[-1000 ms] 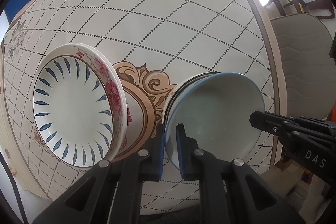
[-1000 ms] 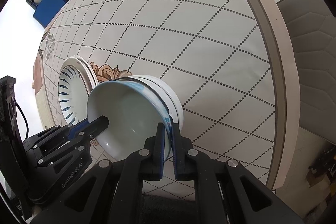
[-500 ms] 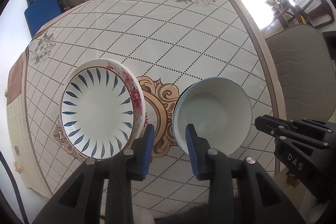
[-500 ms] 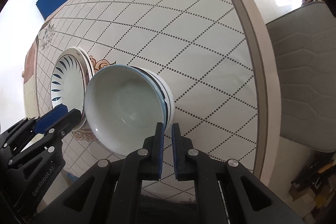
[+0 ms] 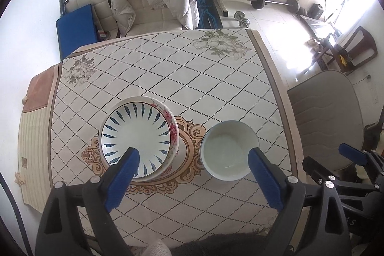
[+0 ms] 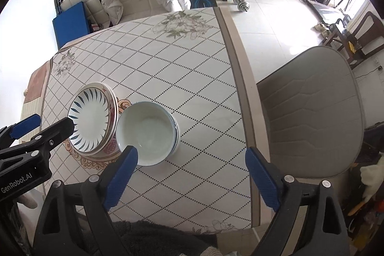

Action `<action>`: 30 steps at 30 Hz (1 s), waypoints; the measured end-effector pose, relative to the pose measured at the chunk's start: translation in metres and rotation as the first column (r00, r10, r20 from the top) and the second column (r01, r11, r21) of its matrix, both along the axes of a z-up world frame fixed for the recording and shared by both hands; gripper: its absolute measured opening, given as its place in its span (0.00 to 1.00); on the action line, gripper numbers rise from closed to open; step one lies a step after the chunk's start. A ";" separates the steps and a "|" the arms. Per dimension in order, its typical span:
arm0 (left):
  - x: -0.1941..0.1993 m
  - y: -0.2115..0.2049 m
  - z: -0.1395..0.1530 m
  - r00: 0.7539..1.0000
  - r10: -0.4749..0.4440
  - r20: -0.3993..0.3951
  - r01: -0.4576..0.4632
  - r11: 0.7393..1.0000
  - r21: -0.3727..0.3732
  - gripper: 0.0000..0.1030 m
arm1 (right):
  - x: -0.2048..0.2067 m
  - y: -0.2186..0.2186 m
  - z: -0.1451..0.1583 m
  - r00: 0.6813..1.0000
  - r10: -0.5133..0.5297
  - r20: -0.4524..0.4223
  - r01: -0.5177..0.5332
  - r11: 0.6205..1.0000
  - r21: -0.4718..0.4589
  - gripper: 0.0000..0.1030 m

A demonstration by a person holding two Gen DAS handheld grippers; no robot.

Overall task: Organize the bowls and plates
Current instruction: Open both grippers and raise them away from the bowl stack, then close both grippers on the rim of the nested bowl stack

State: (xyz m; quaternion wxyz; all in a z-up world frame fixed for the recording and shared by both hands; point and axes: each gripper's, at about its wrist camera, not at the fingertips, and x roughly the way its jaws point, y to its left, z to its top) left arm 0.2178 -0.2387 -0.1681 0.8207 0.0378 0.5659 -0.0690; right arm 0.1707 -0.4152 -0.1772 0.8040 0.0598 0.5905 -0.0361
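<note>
Left gripper (image 5: 193,174): fingers spread wide, gripping nothing, held above the near table edge.
Right gripper (image 6: 190,174): also spread wide and empty, to the right of the left one.
Bowls (image 5: 230,150): nested stack, upright on the table (image 5: 168,68), right of centre.
Plates (image 5: 138,139): stacked just left of the bowls, blue-petal plate on top, floral rim beneath.
Chair (image 6: 312,112): stood beside the table's right edge.
</note>
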 end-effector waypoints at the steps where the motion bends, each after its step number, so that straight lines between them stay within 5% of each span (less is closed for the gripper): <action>1: -0.005 0.000 0.006 1.000 0.005 0.012 -0.005 1.000 0.002 0.90 | -0.005 -0.001 0.009 1.000 -0.003 0.015 0.004 1.000 -0.011 0.91; 10: -0.035 -0.004 0.046 0.999 0.024 0.041 -0.024 1.000 -0.010 0.90 | -0.042 -0.008 0.069 0.993 -0.028 0.114 0.035 0.998 -0.060 0.91; 16: -0.045 -0.009 0.058 0.999 0.032 0.035 -0.031 0.999 -0.018 0.90 | -0.053 -0.014 0.080 0.993 -0.032 0.110 0.035 0.999 -0.033 0.91; 21: -0.043 -0.010 0.052 0.998 0.060 0.035 -0.060 0.998 0.004 0.90 | -0.049 -0.020 0.072 0.995 -0.021 0.094 0.021 1.000 -0.007 0.91; 26: -0.028 -0.013 0.018 0.998 0.057 0.009 -0.058 0.994 0.094 0.90 | -0.034 -0.018 0.052 0.992 0.047 0.121 -0.042 0.998 -0.046 0.91; 30: -0.017 -0.010 -0.010 0.998 0.055 0.026 -0.058 0.994 0.089 0.90 | -0.014 -0.021 0.022 0.991 0.086 0.101 -0.084 0.996 -0.020 0.91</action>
